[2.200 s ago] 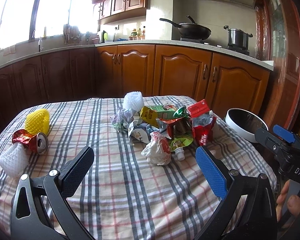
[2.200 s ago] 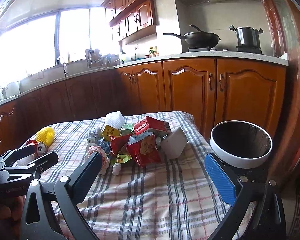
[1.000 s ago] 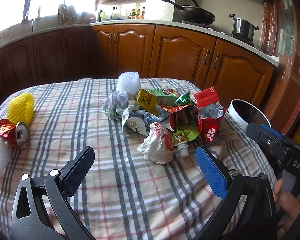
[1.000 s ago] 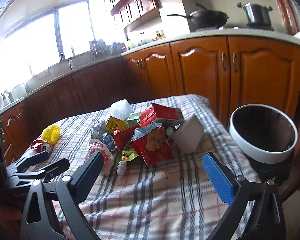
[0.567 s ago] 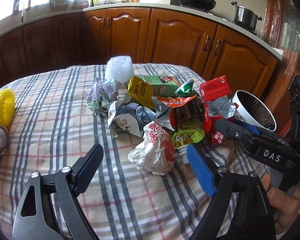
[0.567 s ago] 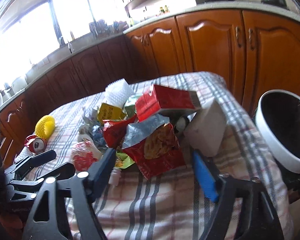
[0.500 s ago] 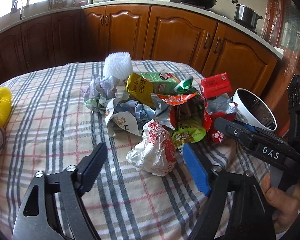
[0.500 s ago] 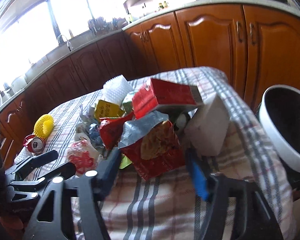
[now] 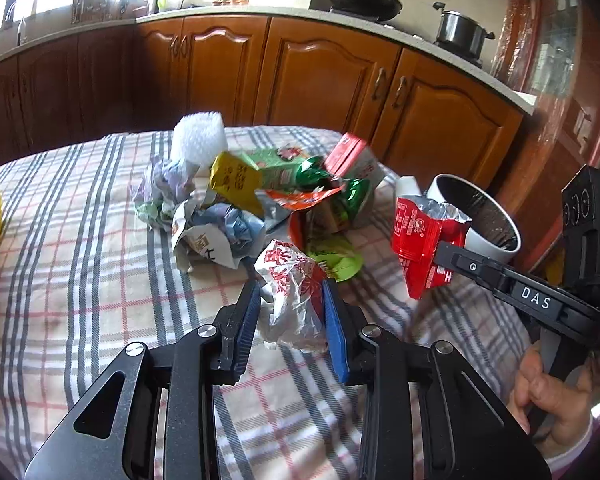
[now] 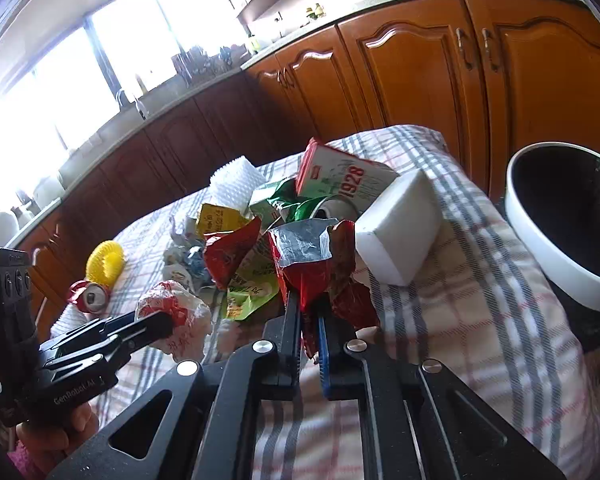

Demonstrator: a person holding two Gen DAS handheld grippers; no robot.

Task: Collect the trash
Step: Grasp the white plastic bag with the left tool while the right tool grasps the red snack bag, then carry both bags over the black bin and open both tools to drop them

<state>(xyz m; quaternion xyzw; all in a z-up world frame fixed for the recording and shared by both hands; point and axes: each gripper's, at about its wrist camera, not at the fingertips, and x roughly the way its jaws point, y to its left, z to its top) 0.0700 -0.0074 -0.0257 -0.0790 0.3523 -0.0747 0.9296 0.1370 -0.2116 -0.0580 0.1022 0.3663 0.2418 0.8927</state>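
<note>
Checked woven cloth drapes the desk point(image 9: 80, 280); left tool point(image 9: 290, 312) has just closed, pinching a crinkly white-red wrapper point(image 9: 296, 292) at six o'clock; right tool point(image 10: 309, 320) squeezes a foil-lined red packet point(image 10: 312, 264) at the heap's three o'clock.

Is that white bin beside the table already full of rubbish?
No, the white bin shows only its dark bare inside, with no rubbish visible in it.
</note>
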